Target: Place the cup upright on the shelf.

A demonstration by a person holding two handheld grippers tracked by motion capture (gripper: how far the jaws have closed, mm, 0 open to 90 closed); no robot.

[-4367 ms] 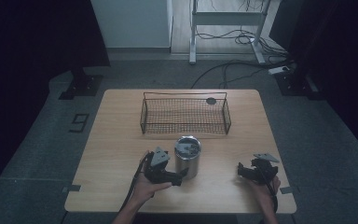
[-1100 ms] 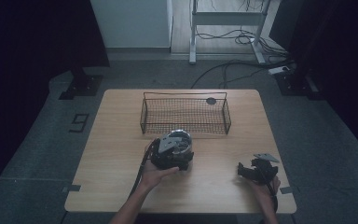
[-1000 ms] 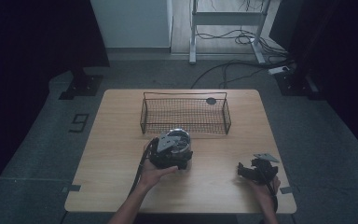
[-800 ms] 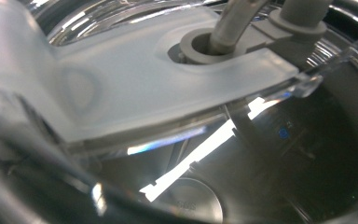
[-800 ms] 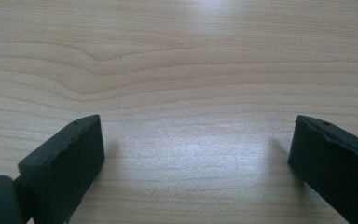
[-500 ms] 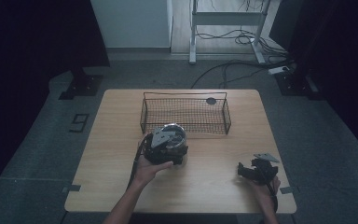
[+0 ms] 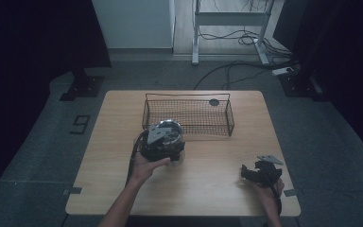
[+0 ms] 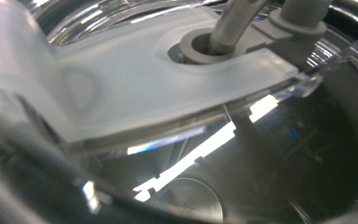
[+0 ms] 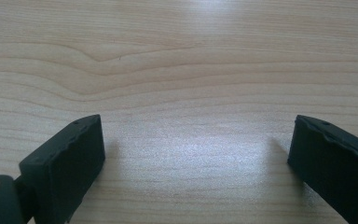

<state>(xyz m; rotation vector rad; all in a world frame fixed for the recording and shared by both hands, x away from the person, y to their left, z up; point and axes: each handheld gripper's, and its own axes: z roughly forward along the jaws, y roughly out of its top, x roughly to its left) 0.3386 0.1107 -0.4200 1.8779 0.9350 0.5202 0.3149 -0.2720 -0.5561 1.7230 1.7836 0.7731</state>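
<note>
From where I stand, the person's left gripper (image 7: 159,144) is up off the pale wooden table (image 7: 113,142), carrying a shiny cylindrical metal tumbler with a clear plastic lid (image 7: 170,135). The tumbler hangs just in front of the black wire-mesh basket (image 7: 187,113), close to its near-left corner, and its long axis looks tipped, the lid turned up and toward the person rather than standing straight. In the left gripper view the lid's frosted flap (image 8: 135,88) and grey hinge peg crowd right against the lens, so the cup sits hard against that gripper; the black jaws themselves are lost behind it, and I cannot tell from the pictures how they stand, though the cup being off the table suggests they grip it.

The basket lies straight ahead of the held cup, away from the person, its long side running left to right. The left hand is far nearer to it. Getting the cup in would, I judge, mean clearing the near wall first.

The right gripper (image 7: 260,172) rests low near the table's near-right corner, well apart from both, jaws wide apart over bare wood (image 9: 186,93) with nothing between them.

A small dark round disc (image 7: 213,102) lies by the basket's far rim.
</note>
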